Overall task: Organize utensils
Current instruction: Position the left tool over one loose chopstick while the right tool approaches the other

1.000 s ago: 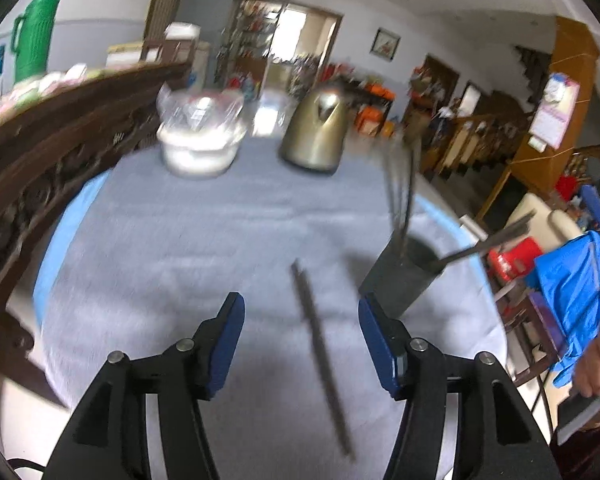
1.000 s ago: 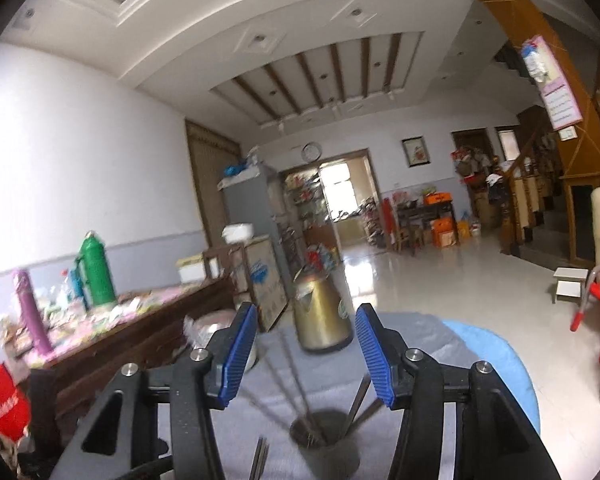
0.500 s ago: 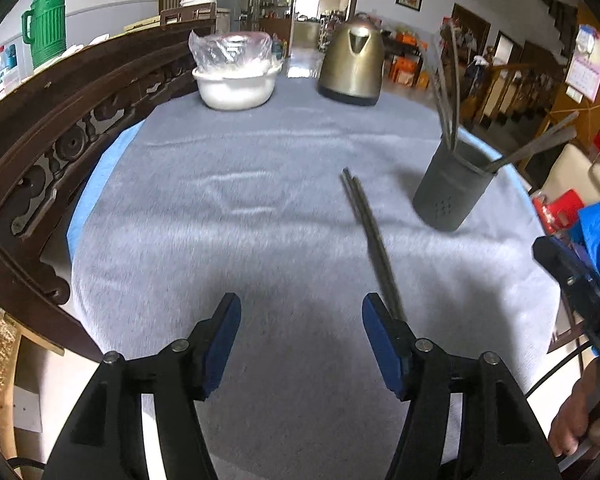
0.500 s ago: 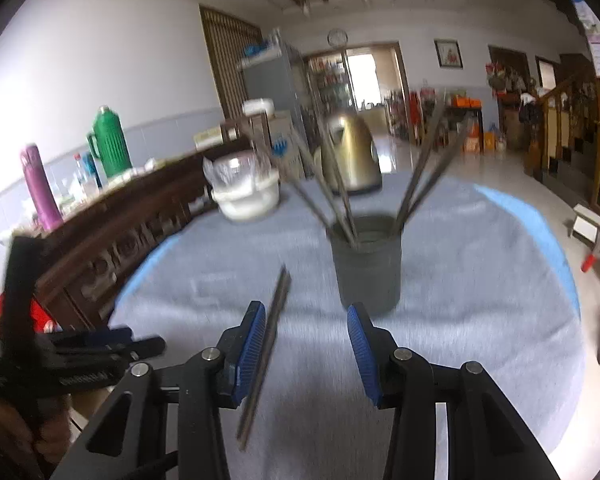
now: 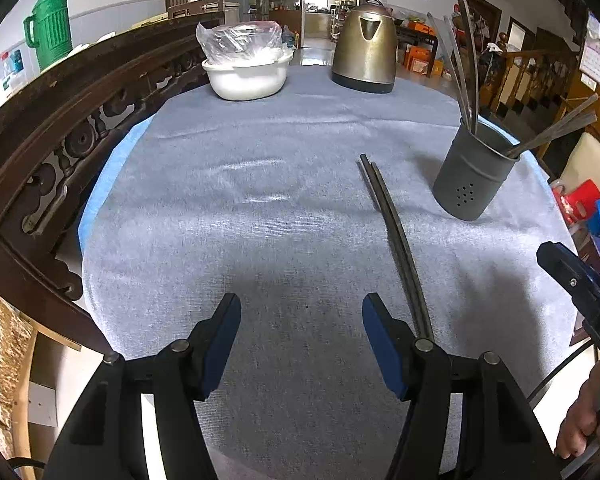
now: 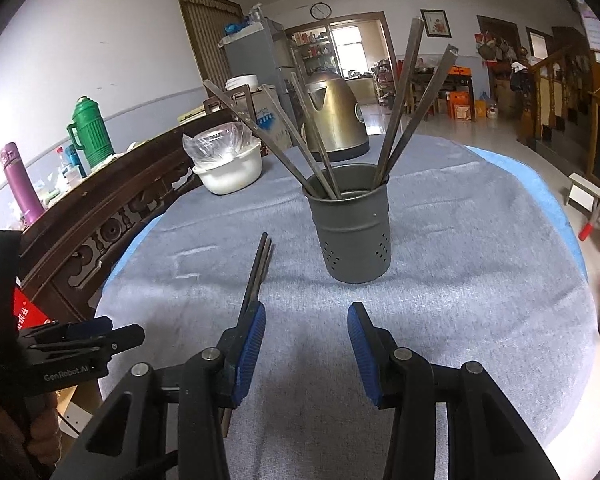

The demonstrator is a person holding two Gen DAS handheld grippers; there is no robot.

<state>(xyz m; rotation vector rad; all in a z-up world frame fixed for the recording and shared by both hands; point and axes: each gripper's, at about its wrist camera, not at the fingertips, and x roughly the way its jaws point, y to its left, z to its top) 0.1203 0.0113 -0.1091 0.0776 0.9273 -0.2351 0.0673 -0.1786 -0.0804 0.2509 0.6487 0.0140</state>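
Left gripper (image 5: pixel 302 340): seen at the bottom of the left wrist view, jaws apart, nothing between them; brought lower over the grey cloth (image 5: pixel 260 208) than a second ago, when it was aimed further up at the room.

Right gripper (image 6: pixel 306 346): at the bottom of the right wrist view, jaws parted but narrowed slightly since a second ago, nothing clamped; its aim has been dropped from ceiling and far wall to the table.

Chopsticks, loose pair (image 5: pixel 392 224): laid flat and side by side on the cloth, right of centre in the left wrist view; the near end is passed just behind the right gripper's left finger (image 6: pixel 250 350), not between the pads.

Utensil holder (image 6: pixel 350 224): dark metal cup, upright at centre, several chopsticks already stood in it, just right of the loose pair.

Kettle (image 5: pixel 364 56), covered bowl (image 5: pixel 246 70): at the far edge, untouched.

Judgement: both tools are now positioned for pickup; the loose pair remains to be stowed.
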